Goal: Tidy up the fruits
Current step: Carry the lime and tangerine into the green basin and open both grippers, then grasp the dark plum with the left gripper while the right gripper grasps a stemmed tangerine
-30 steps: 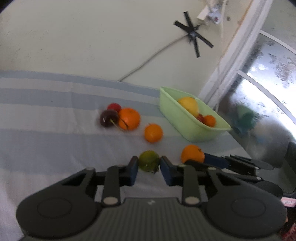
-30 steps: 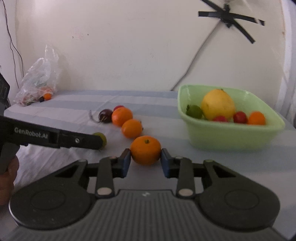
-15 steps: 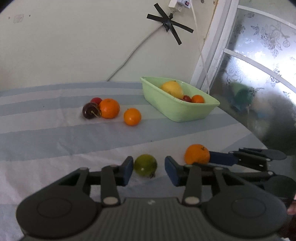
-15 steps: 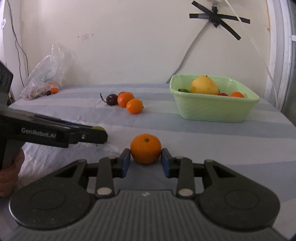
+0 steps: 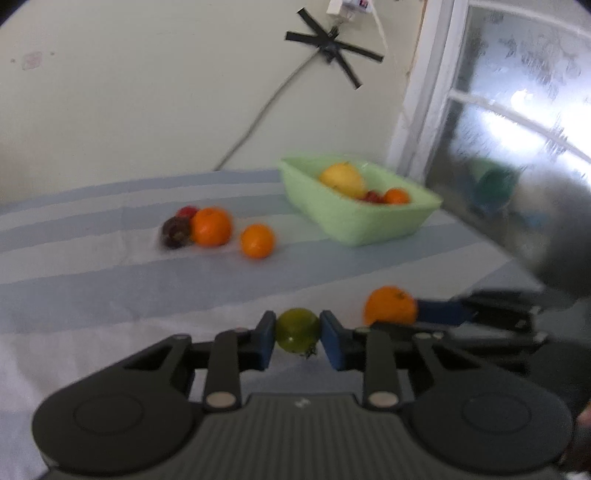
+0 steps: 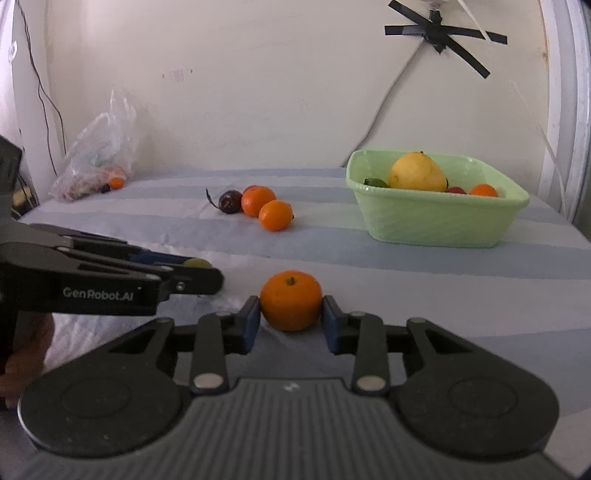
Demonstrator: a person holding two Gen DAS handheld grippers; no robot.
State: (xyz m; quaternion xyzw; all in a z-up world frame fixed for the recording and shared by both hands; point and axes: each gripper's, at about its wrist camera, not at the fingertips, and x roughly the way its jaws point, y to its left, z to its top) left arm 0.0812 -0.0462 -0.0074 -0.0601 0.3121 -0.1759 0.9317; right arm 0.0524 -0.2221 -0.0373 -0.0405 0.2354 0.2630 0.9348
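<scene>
Left tongs (image 5: 297,339): blue pads pinching a green fruit (image 5: 297,329) on both sides, low over the striped cloth of the table (image 5: 92,295). In the right view the same tongs (image 6: 199,273) enter from 9 o'clock, with only a sliver of the green fruit (image 6: 197,263) showing above the fingers.

Right tongs (image 6: 291,320): blue pads closed against both flanks of an orange (image 6: 291,305), stem up; whether it rests on the cloth or is lifted, cannot tell. In the left view this orange (image 5: 390,305) sits at 3 o'clock of the green fruit, just beside it, with the right tongs (image 5: 410,314) reaching in from the right edge.

Loose fruit, at 12 o'clock beyond the right tongs, well apart from them: small orange (image 6: 275,215), larger orange (image 6: 258,200) touching it, dark plum (image 6: 230,201) with a stem beside that. A red fruit (image 5: 187,212) shows behind the plum in the left view.

Tub (image 6: 436,221): pale green, rectangular, at 1 o'clock near the far right edge of the table. Contents: large yellow fruit (image 6: 417,173), green fruit at its left, small red fruit and small orange fruit at its right.

Bag (image 6: 98,158): clear plastic, at 10 o'clock against the wall (image 6: 258,74), small fruit inside and beside it.

Wall: a cable fixed with black tape (image 6: 441,33).
</scene>
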